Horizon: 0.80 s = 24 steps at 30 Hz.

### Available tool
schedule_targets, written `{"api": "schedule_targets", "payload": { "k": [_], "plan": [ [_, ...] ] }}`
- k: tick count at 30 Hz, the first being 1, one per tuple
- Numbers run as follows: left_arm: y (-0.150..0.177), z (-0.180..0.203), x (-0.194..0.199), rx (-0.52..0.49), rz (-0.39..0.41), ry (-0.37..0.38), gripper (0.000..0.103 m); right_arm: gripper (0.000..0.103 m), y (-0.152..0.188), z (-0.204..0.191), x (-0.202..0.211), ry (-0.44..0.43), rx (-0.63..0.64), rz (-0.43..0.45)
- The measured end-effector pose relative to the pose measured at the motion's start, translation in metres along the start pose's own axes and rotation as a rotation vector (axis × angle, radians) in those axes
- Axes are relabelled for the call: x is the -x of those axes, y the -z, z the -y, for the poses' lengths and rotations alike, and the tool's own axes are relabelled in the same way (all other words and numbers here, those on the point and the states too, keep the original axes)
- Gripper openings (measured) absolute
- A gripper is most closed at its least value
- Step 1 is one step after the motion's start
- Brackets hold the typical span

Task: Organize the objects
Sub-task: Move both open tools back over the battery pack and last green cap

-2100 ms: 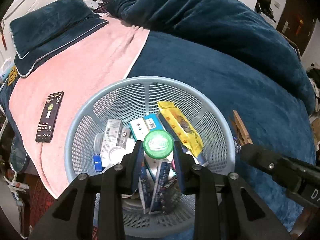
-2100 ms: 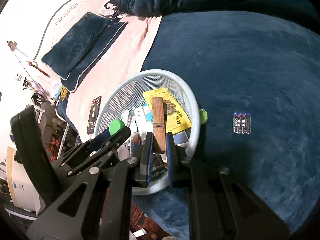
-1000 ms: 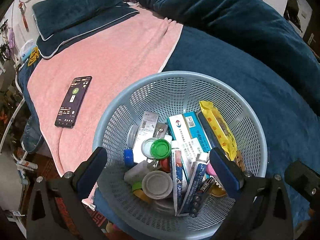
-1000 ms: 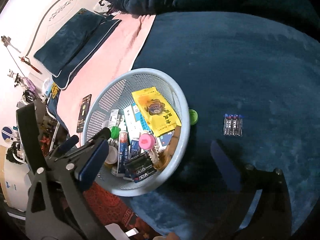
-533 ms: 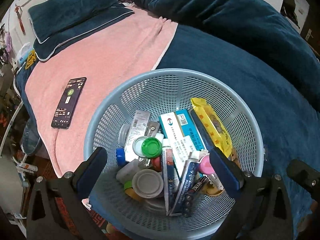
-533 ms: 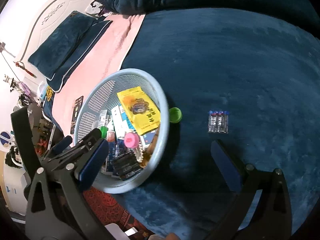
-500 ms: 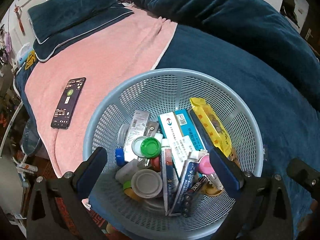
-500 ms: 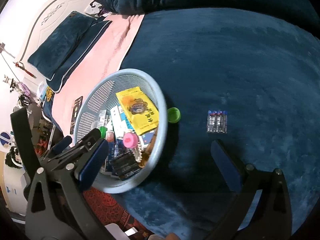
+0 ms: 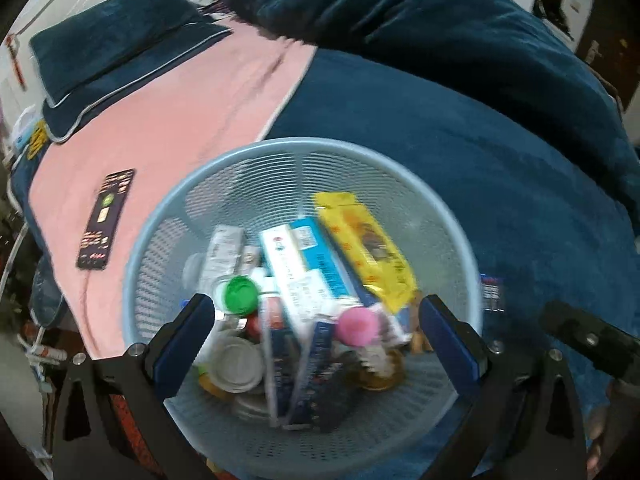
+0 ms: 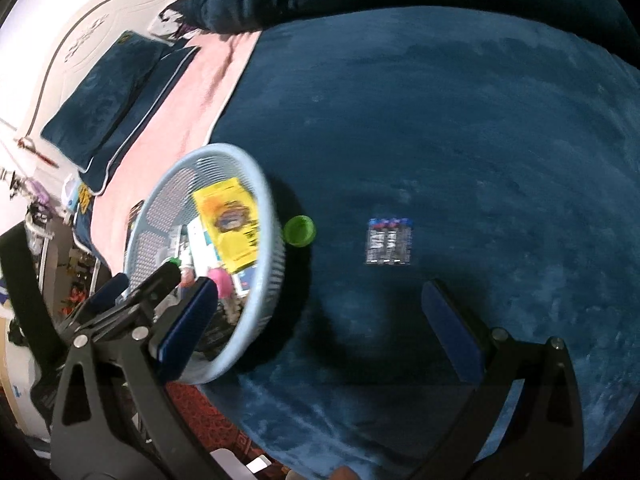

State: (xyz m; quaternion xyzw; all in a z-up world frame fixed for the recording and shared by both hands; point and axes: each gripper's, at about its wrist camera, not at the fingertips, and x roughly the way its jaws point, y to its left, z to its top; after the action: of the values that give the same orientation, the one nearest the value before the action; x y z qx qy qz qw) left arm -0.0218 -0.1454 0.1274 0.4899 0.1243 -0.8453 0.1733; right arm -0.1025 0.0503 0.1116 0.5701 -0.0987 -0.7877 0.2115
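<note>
Right wrist view, left to right: the basket [image 10: 276,256] sits full at the left, a green cap [image 10: 299,231] just beside its rim, then the battery pack [image 10: 389,241] flat on the blue blanket [image 10: 460,128], long axis pointing away, ahead between the right gripper [image 10: 320,320] jaws, spread wide and empty; left gripper [image 9: 316,330], also released, hovers over the basket

Basket [image 9: 448,216] interior crowded: boxes, tubes, caps, yellow packet [image 9: 362,240] fill floor; only far mesh wall bare. Blue blanket [image 10: 460,128] right of basket wide open, broken only by green cap [image 10: 299,231] just beside basket rim and battery pack [image 10: 389,241] further right. Phone [image 9: 105,220] on pink sheet [image 9: 192,120] left of basket.
</note>
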Motion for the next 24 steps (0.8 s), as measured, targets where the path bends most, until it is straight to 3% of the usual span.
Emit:
{"api": "schedule_targets", "payload": {
  "k": [10, 15, 19, 22, 24],
  "plan": [
    [0.004, 0.035, -0.003, -0.100, -0.004, 0.055, 0.102, 0.103, -0.007, 0.046, -0.025, 0.096, -0.046, -0.046],
    [0.006, 0.042, -0.010, -0.132, -0.022, 0.065, 0.102, 0.103, -0.003, 0.038, -0.045, 0.185, 0.170, -0.032],
    [0.006, 0.045, -0.011, -0.140, -0.014, 0.073, 0.102, 0.103, 0.000, 0.029, -0.053, 0.131, 0.255, -0.034],
    [0.006, 0.040, -0.012, -0.143, -0.012, 0.067, 0.102, 0.101, 0.001, 0.016, -0.060, 0.128, 0.392, -0.024],
    [0.007, 0.035, -0.013, -0.134, -0.014, 0.062, 0.102, 0.101, -0.002, 0.011, -0.066, 0.079, 0.474, -0.038]
  ]
}}
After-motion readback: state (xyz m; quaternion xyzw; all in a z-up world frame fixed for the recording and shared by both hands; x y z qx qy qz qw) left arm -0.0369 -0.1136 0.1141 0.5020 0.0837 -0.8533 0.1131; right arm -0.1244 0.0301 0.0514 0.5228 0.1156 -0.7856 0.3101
